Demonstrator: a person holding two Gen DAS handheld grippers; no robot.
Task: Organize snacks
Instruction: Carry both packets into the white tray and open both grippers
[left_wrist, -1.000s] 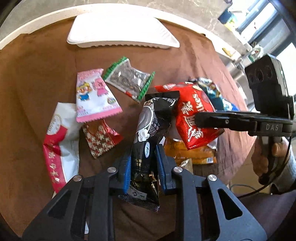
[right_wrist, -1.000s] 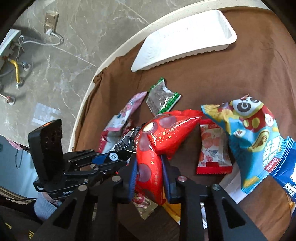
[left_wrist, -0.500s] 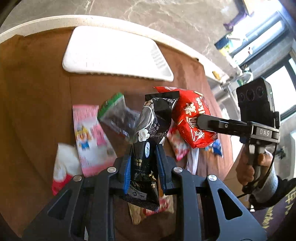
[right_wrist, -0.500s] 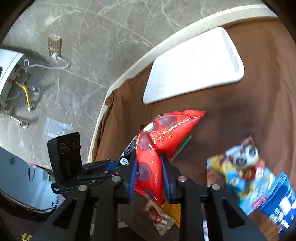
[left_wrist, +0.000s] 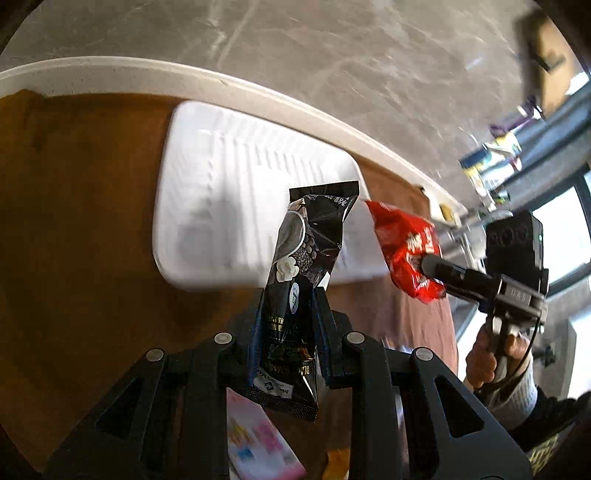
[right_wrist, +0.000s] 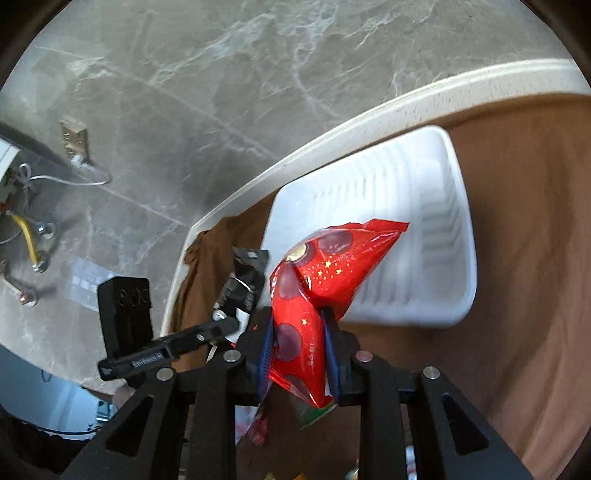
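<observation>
Left wrist view: the left gripper (left_wrist: 286, 325) is clamped on the black packet (left_wrist: 299, 280); the right gripper (right_wrist: 298, 349) is clamped on the red packet (right_wrist: 317, 288). Both packets, a second ago over the snack pile, have been carried up to the white tray (left_wrist: 207, 206); release into it is probably next

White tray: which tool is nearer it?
Right, narrowly: the right tool, holding the red packet, reaches the white tray's near edge; the left tool, with the black packet, sits just short.
</observation>
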